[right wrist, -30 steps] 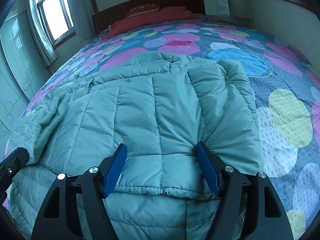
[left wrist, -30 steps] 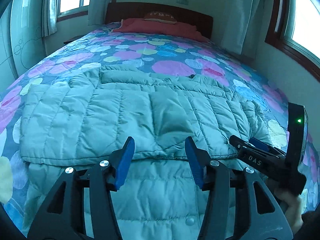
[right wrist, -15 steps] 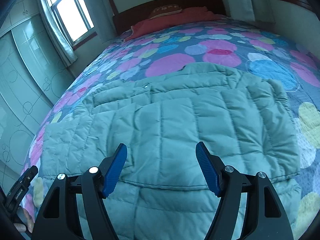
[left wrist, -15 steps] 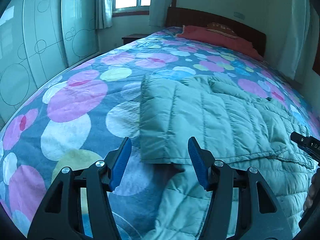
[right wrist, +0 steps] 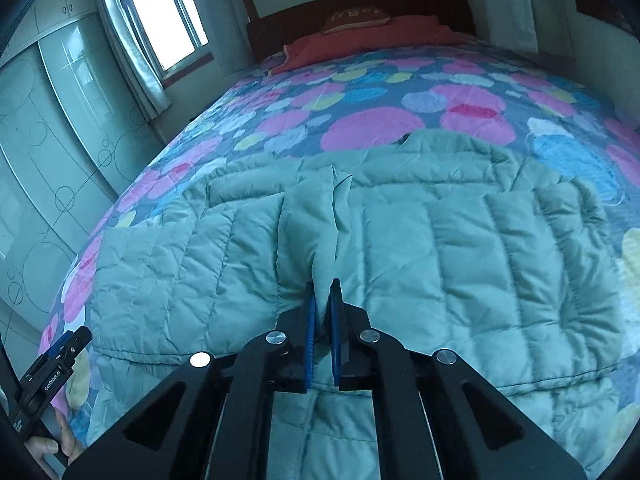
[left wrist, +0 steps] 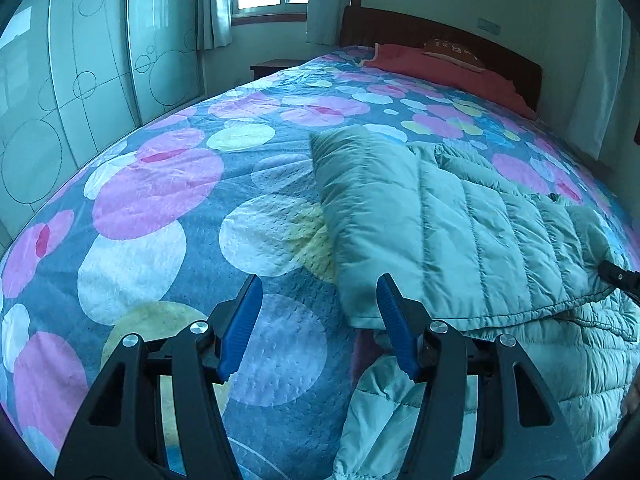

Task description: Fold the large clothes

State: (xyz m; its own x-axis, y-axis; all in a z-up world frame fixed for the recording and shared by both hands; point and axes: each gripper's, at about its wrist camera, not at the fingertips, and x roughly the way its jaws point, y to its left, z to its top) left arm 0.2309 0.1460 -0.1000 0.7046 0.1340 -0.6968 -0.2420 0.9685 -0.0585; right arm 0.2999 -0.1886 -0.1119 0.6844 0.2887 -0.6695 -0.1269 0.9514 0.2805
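Pale green quilted fabric fills most of what I see: a puffy jacket spread flat across a bed covered in a bedspread of pink, white, yellow and blue circles. In the right wrist view the jacket takes up the whole middle and lower frame, its hem running along the bottom. My right gripper, at lower centre, has just snapped together; a moment ago its blue fingers stood wide apart over the smooth top layer, and now they pinch a raised ridge of that layer, which bunches up in a pleat running away from the tips. In the left wrist view, the jacket sits in the right half of the frame with its folded left edge near the middle. My left gripper, at lower centre, has swung out to that edge; its fingers stand apart with nothing between them, the right finger just beside the jacket's corner, the left one over bare bedspread. A red blanket and a pillow lie by the dark headboard at the top. I judge that one side of the jacket is now secured, and the left corner still needs gripping before I can lift and fold.
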